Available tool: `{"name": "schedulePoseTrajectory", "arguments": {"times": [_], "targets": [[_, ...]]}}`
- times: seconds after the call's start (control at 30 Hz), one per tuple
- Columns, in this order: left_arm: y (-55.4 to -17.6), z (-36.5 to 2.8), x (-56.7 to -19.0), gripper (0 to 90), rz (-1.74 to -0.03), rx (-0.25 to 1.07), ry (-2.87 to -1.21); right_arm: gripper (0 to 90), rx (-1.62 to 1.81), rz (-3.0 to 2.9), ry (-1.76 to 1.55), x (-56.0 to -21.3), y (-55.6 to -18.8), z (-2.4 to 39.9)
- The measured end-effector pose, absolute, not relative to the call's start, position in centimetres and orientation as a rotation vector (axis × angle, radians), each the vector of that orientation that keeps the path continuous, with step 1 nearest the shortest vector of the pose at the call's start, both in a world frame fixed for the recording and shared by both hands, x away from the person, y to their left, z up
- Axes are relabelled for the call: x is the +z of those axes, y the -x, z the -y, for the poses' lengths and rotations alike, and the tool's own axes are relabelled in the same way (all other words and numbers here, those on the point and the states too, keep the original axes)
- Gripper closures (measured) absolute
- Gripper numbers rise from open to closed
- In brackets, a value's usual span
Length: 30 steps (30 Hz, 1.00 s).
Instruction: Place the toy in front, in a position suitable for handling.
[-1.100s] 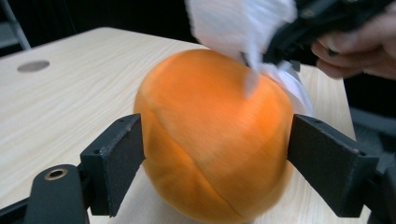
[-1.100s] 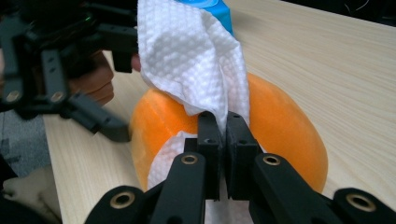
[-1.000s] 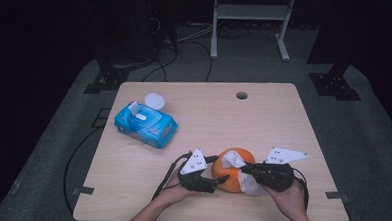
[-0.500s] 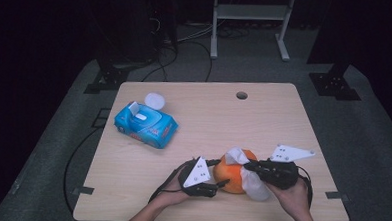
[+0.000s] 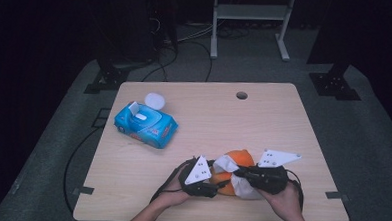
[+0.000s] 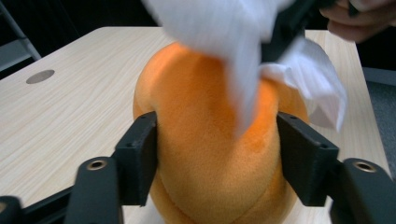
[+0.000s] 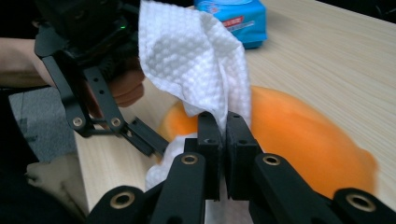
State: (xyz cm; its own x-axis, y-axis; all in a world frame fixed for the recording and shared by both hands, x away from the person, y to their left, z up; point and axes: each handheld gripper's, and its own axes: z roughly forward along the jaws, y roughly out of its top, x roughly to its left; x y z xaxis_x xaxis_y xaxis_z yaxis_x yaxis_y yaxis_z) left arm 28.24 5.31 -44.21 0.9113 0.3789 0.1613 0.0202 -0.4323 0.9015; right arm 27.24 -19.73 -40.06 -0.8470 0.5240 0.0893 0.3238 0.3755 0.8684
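An orange plush ball point(image 5: 241, 157) lies near the table's front edge, also seen close up point(image 6: 210, 154). My left gripper point(image 5: 220, 184) is shut on it; both pads point(image 6: 140, 154) press its sides, and the jaws have just closed a little further on it. My right gripper point(image 7: 223, 126) is shut on a white embossed wipe point(image 7: 187, 51), pinched between its jaws. The wipe point(image 5: 226, 164) drapes over the ball's top and right side point(image 6: 224, 32). In the right gripper view the ball point(image 7: 299, 140) lies just beyond the jaws, with the left gripper point(image 7: 140, 135) at its left.
A blue pack of wet wipes point(image 5: 146, 124) with its flap up lies at the table's left, a white round lid point(image 5: 154, 99) behind it. A cable hole point(image 5: 241, 95) sits near the far edge of the wooden table point(image 5: 283, 124). Cables trail off the front edge.
The left gripper and the ball have slid slightly toward the front edge. The right gripper has dragged the wipe a little across the ball's top.
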Motion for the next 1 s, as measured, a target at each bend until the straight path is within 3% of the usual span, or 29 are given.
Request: {"name": "schedulePoseTrajectory", "arguments": {"times": [0.13, 0.27, 0.3, 0.37, 0.53, 1.0], "targets": [[-29.4, -6.6, -44.5, 34.7, -0.323, 0.329, -2.003, 85.5, 1.435, -2.393, -0.875, -40.8, -28.2, 21.9], [-29.1, -6.1, -43.9, 16.9, -0.341, 0.346, -1.959, 85.5, 1.445, -2.405, -0.902, -41.5, -28.2, 22.2], [-28.9, -5.8, -43.8, 15.9, -0.331, 0.352, -1.961, 85.5, 1.448, -2.412, -0.883, -41.4, -28.1, 21.7], [-28.7, -5.6, -44.1, 21.0, -0.304, 0.401, -1.991, 85.4, 1.449, -2.42, -0.84, -41.2, -27.7, 20.8], [-29.4, -6.8, -44.7, 32.0, -0.328, 0.372, -2.011, 85.4, 1.415, -2.443, -0.82, -41.5, -27.9, 20.4], [-30.0, -7.8, -45.1, 33.9, -0.321, 0.324, -2.017, 85.5, 1.462, -2.422, -0.985, -42.5, -29.4, 22.8]]}}
